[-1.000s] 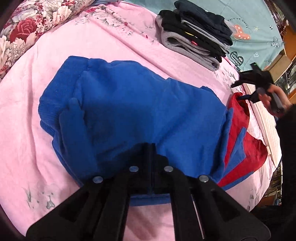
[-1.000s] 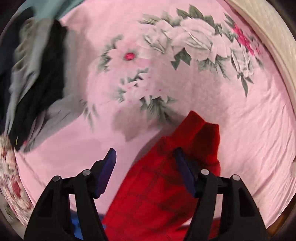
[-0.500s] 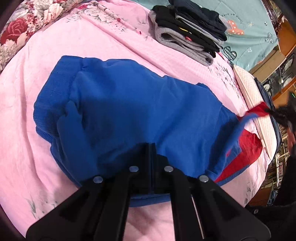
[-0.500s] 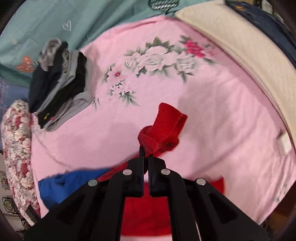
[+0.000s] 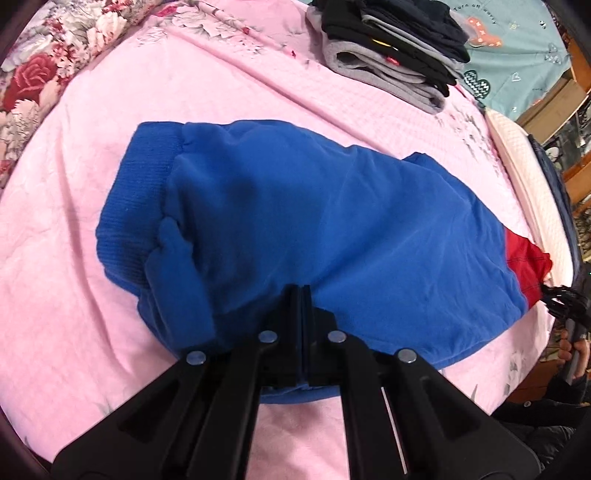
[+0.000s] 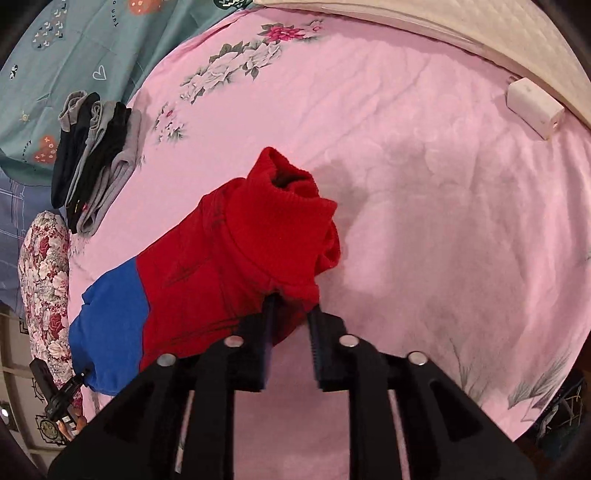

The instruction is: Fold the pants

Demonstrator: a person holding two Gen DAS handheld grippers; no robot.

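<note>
Your left tongs (image 5: 302, 295) are clenched, the two fingers pressed together on the near edge of the blue body of the pants (image 5: 314, 229). The pants lie spread across the pink bedsheet (image 5: 92, 295) just ahead of those tongs, with the ribbed blue waistband (image 5: 136, 206) off to the front left and the red lower leg (image 5: 526, 266) trailing away to the far right. At that far right edge you can see your right tongs and your right hand (image 5: 570, 343) beside the red end.

Your right tongs (image 6: 290, 310) stand part open, with a clear gap between the fingers. The left finger (image 6: 267, 332) touches the underside of the red leg; whether the cloth is truly pinched cannot be told from here. The red ribbed cuff (image 6: 288, 206) bunches up just ahead of these tongs, lifted a little off the sheet and throwing a shadow to its right. Behind it to the left the red cloth runs into the blue part, and your left tongs show small at the lower left edge.

A stack of folded dark and grey clothes (image 5: 391, 48) sits well beyond the left tongs, ahead and to the right; from the right tongs the same stack lies far to the left. A small white box (image 6: 535, 109) rests on the sheet well off to the front right of the right tongs, near a cream quilted cover (image 6: 443, 22). A flowered pillow (image 5: 44, 62) lies far left of the left tongs.
</note>
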